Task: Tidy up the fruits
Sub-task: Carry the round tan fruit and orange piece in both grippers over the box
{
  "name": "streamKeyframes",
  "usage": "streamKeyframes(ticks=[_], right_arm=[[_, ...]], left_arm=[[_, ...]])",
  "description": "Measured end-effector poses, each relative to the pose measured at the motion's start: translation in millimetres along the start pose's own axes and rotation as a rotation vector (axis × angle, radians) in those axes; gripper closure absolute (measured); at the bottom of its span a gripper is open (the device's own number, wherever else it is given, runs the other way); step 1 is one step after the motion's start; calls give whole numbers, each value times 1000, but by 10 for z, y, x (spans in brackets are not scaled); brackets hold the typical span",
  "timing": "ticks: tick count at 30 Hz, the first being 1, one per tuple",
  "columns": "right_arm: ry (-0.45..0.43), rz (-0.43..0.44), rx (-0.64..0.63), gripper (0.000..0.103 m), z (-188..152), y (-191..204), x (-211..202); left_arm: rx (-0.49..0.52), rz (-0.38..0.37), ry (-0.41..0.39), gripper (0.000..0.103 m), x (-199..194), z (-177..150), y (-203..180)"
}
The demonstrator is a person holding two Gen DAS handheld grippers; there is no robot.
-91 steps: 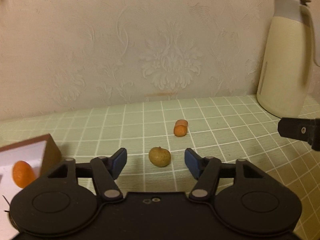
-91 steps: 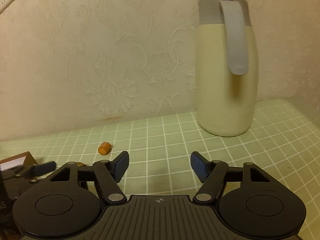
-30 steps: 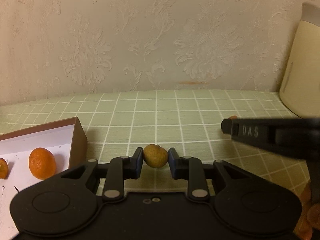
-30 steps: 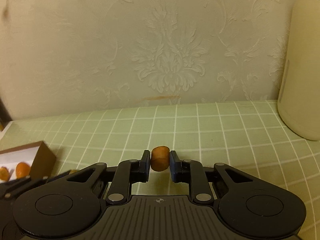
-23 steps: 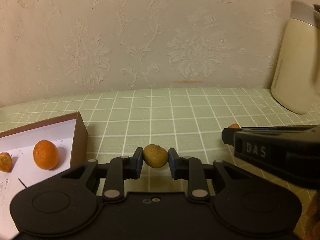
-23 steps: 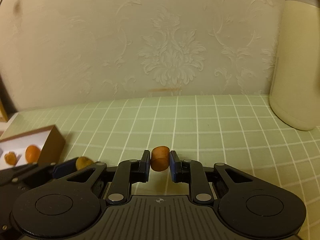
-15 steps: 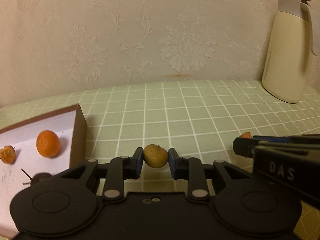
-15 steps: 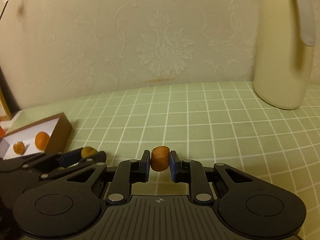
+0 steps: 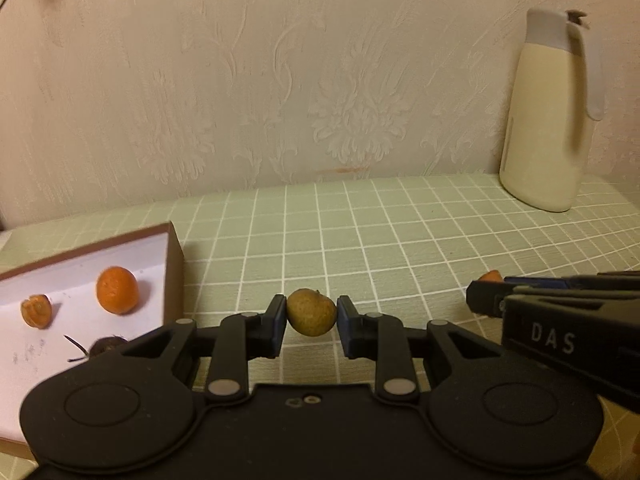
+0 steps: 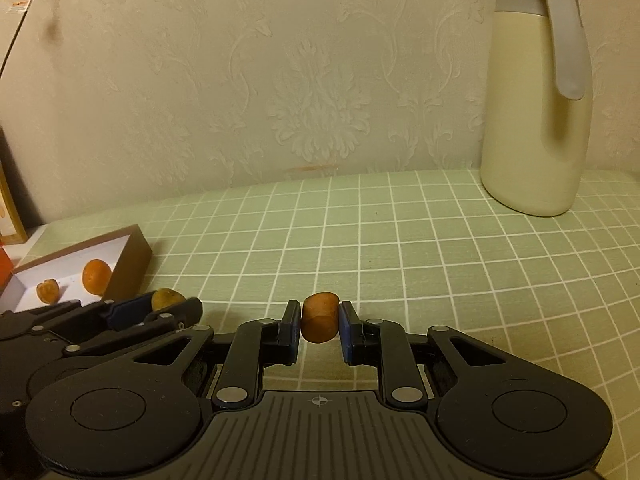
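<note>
A yellow-green fruit [image 9: 311, 312] is pinched in the left gripper [image 9: 311, 316] above the checked tablecloth [image 9: 400, 240]; the right gripper [image 10: 320, 322] clamps an orange stub [image 10: 320, 317]; leftward, the open box [image 9: 175, 264] holds an orange [image 9: 117, 290] (plus a half [image 9: 36, 311]); a cream jug [image 10: 534, 120] stands at the far right edge.

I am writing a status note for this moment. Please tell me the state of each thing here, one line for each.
Left gripper: shut on the green-brown fruit, off the table.
Right gripper: shut on the orange piece.
Box: open, holds a whole orange fruit, a smaller orange piece and a dark fruit.
Jug: upright, lid on.
</note>
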State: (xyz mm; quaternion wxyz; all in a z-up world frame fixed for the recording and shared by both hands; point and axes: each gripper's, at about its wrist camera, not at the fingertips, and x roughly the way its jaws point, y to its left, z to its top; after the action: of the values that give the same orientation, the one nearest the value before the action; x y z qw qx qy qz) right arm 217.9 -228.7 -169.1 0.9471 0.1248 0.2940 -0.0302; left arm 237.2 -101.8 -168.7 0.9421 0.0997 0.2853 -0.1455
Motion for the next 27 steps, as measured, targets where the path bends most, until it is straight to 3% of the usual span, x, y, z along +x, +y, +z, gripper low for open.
streamKeyframes(ticks=[14, 27], right_arm=[[-68, 31, -30, 83, -22, 345, -332], [-126, 171, -119, 83, -20, 1080, -460]], left_arm=[[-61, 7, -103, 86, -560, 148, 445], [-165, 137, -151, 86, -987, 74, 1165]])
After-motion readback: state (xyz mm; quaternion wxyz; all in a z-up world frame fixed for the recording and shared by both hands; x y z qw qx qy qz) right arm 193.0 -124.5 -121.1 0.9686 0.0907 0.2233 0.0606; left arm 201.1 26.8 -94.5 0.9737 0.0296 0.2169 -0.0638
